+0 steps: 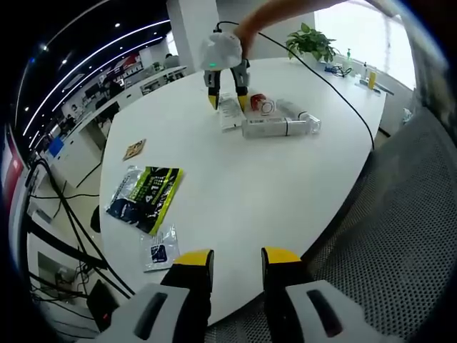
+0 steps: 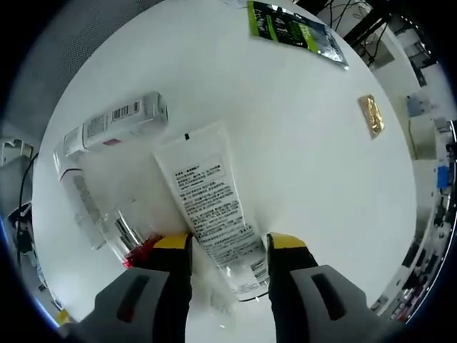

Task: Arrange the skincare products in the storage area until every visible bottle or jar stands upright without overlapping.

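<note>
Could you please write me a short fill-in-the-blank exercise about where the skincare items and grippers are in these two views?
1. The white tube lies between the right gripper's ____ jaws.
2. The clear bottle beside it lies on its ____.
3. The green packet lies nearer the ____ gripper.

Missing words: open; side; left

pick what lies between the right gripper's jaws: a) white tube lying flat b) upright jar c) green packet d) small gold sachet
a: in the right gripper view the white tube lies flat on the table with its lower end between the open jaws of the right gripper; the green packet and gold sachet lie far off.
</note>
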`<state>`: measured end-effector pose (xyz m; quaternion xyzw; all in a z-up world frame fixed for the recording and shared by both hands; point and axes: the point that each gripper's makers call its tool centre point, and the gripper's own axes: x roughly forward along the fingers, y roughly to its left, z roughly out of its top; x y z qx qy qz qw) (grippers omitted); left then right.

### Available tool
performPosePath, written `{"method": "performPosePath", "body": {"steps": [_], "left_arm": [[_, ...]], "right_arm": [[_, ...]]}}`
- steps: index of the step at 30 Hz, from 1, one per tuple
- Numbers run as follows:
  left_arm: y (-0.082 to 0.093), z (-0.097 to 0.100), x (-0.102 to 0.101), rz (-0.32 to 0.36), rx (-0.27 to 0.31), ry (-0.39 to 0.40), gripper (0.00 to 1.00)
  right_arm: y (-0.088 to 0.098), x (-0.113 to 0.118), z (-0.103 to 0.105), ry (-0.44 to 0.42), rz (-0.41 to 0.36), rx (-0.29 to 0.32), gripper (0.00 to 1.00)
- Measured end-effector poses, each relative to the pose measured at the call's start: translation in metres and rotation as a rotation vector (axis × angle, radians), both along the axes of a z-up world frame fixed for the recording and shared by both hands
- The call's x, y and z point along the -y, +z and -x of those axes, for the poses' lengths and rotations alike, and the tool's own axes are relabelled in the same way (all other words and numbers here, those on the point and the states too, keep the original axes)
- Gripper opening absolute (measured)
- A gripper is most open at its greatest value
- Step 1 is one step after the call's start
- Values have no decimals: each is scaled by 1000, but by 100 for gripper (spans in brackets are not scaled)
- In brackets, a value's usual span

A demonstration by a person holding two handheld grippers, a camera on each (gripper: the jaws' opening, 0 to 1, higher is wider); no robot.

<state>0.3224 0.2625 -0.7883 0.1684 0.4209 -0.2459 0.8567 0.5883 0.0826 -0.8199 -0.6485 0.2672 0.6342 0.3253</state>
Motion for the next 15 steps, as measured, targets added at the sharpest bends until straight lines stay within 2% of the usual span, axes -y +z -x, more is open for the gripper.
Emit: {"method": "performPosePath", "body": {"steps": [12, 13, 15], "left_arm": [[0, 0, -1, -1, 2, -1, 27], [0, 0, -1, -1, 4, -1, 27], [0, 0, -1, -1, 4, 0, 27]], "right_arm": [[-4, 2, 2, 13, 26, -37, 38], [-5, 5, 5, 8, 46, -60, 36], [-6, 3, 3, -17, 49, -51, 36]]}}
